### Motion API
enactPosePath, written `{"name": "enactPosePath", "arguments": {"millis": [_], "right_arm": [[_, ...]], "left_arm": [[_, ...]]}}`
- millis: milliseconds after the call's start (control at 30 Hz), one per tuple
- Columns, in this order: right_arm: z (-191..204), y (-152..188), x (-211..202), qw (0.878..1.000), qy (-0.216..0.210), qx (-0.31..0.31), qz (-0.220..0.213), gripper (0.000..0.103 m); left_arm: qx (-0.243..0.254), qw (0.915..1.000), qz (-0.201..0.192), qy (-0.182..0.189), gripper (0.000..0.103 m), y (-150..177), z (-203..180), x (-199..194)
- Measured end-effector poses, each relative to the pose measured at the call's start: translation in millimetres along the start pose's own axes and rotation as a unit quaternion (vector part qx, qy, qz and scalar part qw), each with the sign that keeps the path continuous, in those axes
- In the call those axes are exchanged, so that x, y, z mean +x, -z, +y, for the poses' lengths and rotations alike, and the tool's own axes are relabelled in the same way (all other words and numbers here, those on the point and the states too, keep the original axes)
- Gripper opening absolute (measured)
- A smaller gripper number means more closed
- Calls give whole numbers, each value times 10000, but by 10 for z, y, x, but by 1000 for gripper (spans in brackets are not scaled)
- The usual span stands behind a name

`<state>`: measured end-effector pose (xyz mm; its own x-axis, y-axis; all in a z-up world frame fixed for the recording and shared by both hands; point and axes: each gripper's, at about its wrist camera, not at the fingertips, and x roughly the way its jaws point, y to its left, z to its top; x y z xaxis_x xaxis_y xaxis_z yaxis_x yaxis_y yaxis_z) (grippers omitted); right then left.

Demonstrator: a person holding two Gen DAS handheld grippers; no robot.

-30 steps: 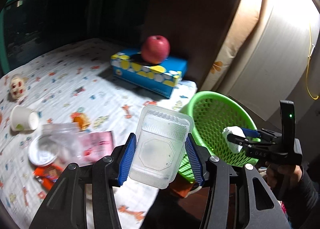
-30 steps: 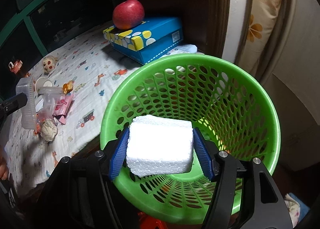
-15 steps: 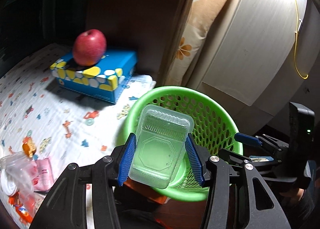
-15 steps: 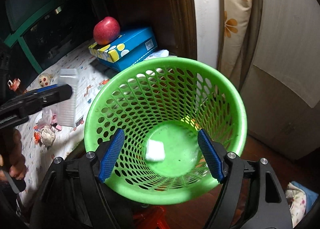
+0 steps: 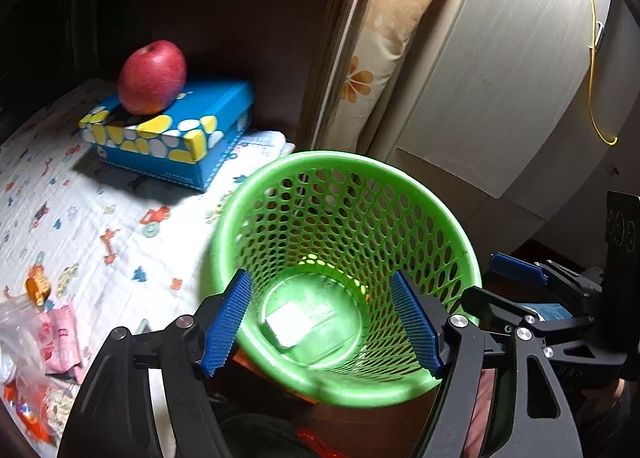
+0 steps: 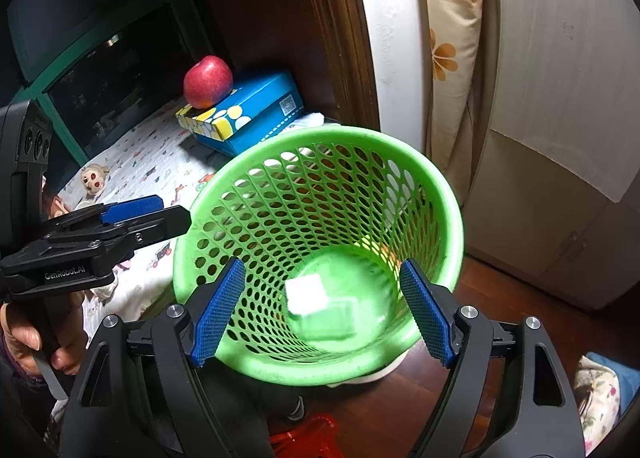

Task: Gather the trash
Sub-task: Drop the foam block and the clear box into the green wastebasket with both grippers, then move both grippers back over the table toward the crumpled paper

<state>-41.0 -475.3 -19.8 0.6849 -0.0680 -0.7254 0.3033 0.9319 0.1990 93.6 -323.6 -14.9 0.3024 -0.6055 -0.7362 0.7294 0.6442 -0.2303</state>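
A green mesh basket (image 5: 348,161) stands beside the bed. At its bottom lie a white foam block (image 5: 286,328) and a clear plastic container (image 5: 324,316), blurred. My left gripper (image 5: 318,286) hangs over the basket, jaws opening, nothing between the blue pads. In the right wrist view the same basket (image 6: 320,137) holds the foam block (image 6: 306,292) and the container (image 6: 334,318). My right gripper (image 6: 320,270) is above it, jaws opening and empty. Each gripper shows in the other's view: the right gripper (image 5: 492,282), the left gripper (image 6: 176,211).
A red apple (image 5: 152,75) sits on a blue spotted box (image 5: 172,141) on the printed bedsheet (image 5: 100,225). Pink wrappers (image 5: 60,342) and a clear bag (image 5: 20,322) lie at the left. A doll head (image 6: 93,177) rests further back. A floral pillow (image 5: 372,69) and cabinet (image 5: 500,77) stand behind the basket.
The left gripper carried the clear container over the basket and let it go; it now lies inside. The right gripper released the foam block into the basket and opened wider.
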Motion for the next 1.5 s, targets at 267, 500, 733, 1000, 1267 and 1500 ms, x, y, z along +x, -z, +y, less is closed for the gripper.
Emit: {"name": "enactPosePath", "arguments": {"millis": [267, 500, 733, 1000, 1267, 1500], "right_arm": [[383, -36, 54, 9989, -337, -331, 3, 80], [859, -43, 167, 9952, -649, -725, 112, 80], [1447, 39, 344, 9867, -1070, -1175, 339, 80], [2194, 236, 631, 9690, -1653, -1713, 665, 79], [2734, 390, 999, 9559, -2022, -1858, 1043, 70], [2975, 467, 1322, 9527, -2076, -1821, 1273, 62]], "left_arm": [[-430, 9956, -205, -810, 73, 348, 524, -463], [-1149, 9827, -325, -1418, 73, 706, 1183, -881], [-1855, 9600, -470, -2043, 73, 1070, 1821, -1288], [-2513, 9383, -553, -2310, 73, 1435, 2273, -1601], [-2778, 9306, -584, -2312, 73, 1638, 2406, -1712], [-2815, 9306, -578, -2265, 73, 1688, 2438, -1735]]}}
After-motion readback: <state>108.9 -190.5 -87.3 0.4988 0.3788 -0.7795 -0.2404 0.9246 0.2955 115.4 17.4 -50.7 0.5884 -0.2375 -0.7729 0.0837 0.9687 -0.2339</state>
